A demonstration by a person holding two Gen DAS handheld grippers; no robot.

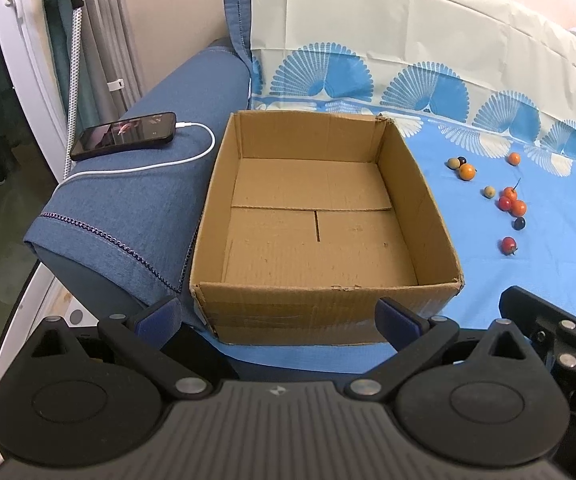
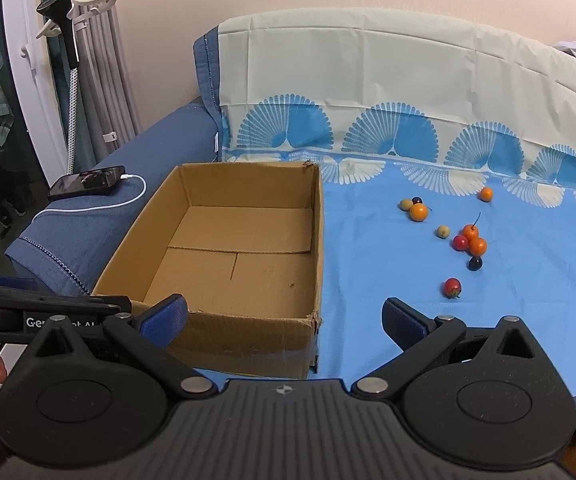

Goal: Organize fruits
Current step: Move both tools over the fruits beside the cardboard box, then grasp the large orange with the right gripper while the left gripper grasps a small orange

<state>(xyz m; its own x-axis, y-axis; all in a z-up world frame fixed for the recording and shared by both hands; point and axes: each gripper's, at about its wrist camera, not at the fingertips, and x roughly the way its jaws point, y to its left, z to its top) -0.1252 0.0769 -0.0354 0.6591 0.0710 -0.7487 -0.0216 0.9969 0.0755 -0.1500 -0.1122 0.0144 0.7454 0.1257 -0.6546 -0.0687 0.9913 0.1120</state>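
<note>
Sofa (image 2: 136, 152) in blue fabric carried a blue patterned cloth (image 2: 527, 300) over its seat, and an open cardboard box (image 2: 244, 344), nothing inside, sat on the cloth against the armrest. Phone (image 1: 124, 134) on a white cable (image 1: 192, 152) lay on that armrest. Small fruits (image 2: 467, 240) lay loose on the cloth, well apart from the box; left gripper (image 1: 278, 314) and right gripper (image 2: 284, 316) were both spread wide, grasping nothing.

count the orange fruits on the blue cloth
4: one far right, one beside the tan and dark fruits, two in the middle cluster. None seems hidden.
</note>
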